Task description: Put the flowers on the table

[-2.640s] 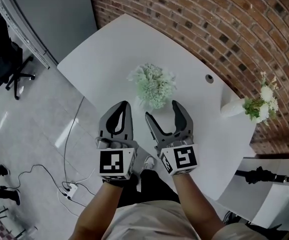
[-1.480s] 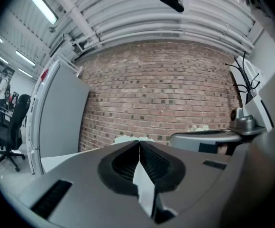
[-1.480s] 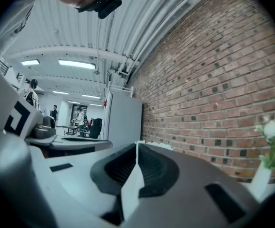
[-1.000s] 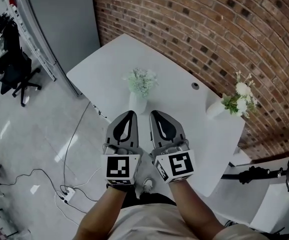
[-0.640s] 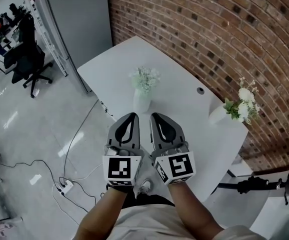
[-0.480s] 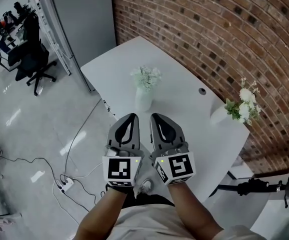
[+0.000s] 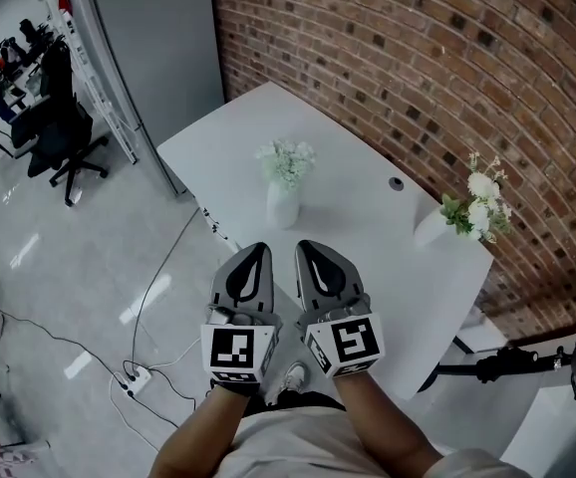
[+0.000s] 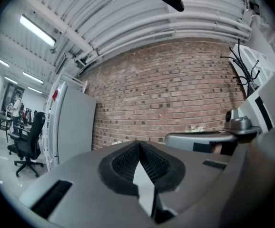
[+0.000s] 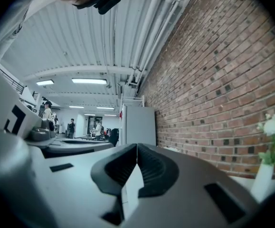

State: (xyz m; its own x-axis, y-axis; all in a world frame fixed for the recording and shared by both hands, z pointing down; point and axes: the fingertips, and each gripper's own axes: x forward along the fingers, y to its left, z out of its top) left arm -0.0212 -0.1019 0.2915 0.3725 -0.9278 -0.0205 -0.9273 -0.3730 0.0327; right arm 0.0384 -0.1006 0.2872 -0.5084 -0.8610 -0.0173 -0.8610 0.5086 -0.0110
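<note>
**Both hand-held grippers closed and empty at the near edge; flowers standing on the surface**

The left hand-held gripper (image 7: pixel 257 252) and the right hand-held gripper (image 7: pixel 306 248) hang side by side, just apart from each other, at the near edge of the white surface (image 7: pixel 253 118). Their tips point across the surface toward the brick wall (image 7: pixel 418 68) that runs along its far edge. In each gripper view the ribbed pads meet at the tip, so both pairs of jaws are together with nothing between them.

A white vase (image 7: pixel 282 207) of pale flowers (image 7: pixel 286 160) stands upright on the surface, ahead of the gripper tips and well clear of them. It sits nearer the near edge than the far one. A second vase (image 7: pixel 432 228) with white flowers and green leaves (image 7: pixel 475 207) stands at the surface's right-hand corner, close to both the wall and the right edge.

Between the two vases the surface is bare apart from a small round cable hole (image 7: pixel 396 183) toward the far edge. The left-hand corner of the surface is bare too.

Off the near edge lies a glossy floor (image 7: pixel 59 257), with a cable running down to a power strip (image 7: pixel 135 374). An office chair (image 7: pixel 54 132) stands well off the surface's left side.
</note>
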